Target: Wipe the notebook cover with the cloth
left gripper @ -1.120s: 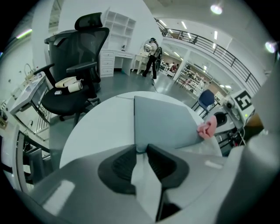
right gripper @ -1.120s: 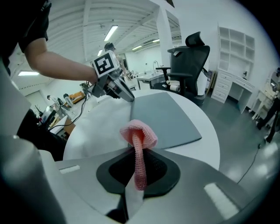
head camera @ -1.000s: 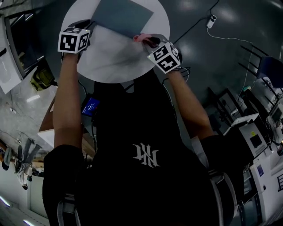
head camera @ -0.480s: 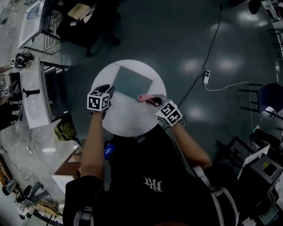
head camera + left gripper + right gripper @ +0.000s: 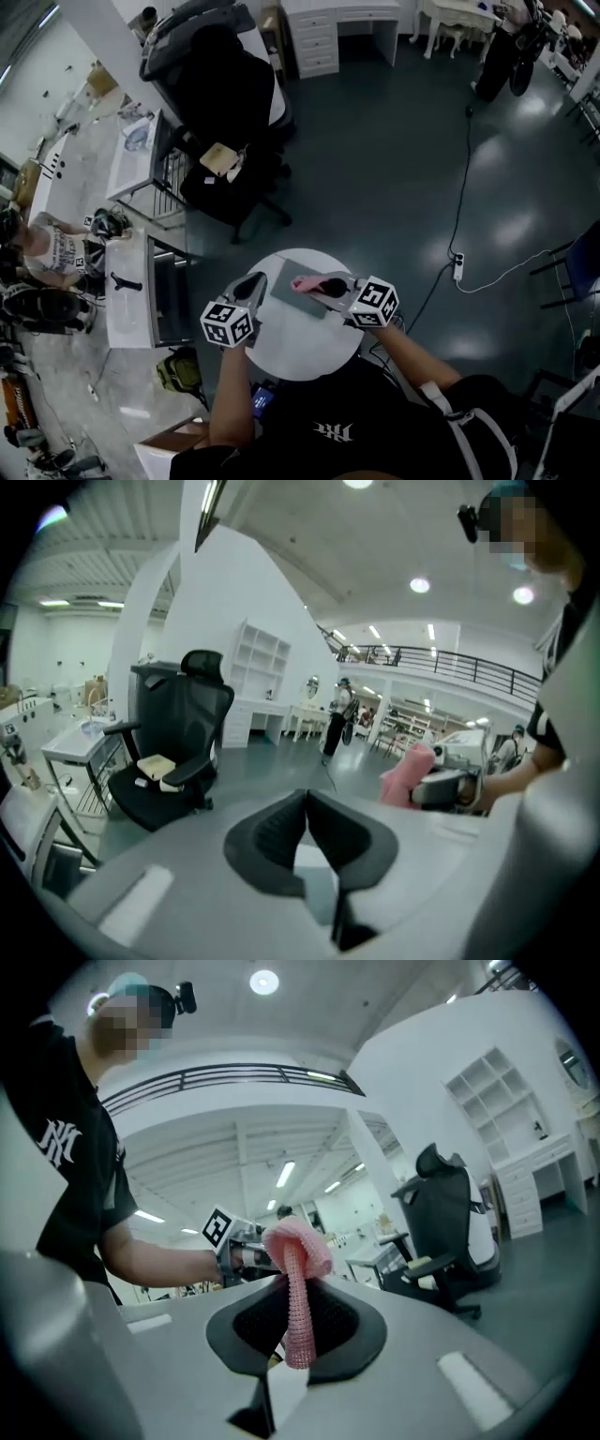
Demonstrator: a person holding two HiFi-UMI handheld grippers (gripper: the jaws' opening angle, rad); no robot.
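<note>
A grey notebook [image 5: 287,290] lies on the far half of a round white table [image 5: 302,349]. My right gripper [image 5: 317,284] is shut on a pink cloth [image 5: 306,282], which hangs over the notebook's near right edge. Seen from the right gripper, the cloth [image 5: 297,1290] stands clamped between the jaws, bunched at its top. My left gripper [image 5: 253,285] hovers at the notebook's left edge, shut with nothing in it; its jaws meet at the tips. Both gripper views look out level across the room, so neither shows the notebook.
A black office chair [image 5: 223,89] stands on the dark floor beyond the table. White desks [image 5: 131,286] and a person [image 5: 45,251] are at the left. A power strip with its cable [image 5: 457,265] lies on the floor to the right.
The head view has pulled far back, so the table looks much smaller and the room shows. Both grippers stay at the notebook, now closer together; the right still holds the cloth.
</note>
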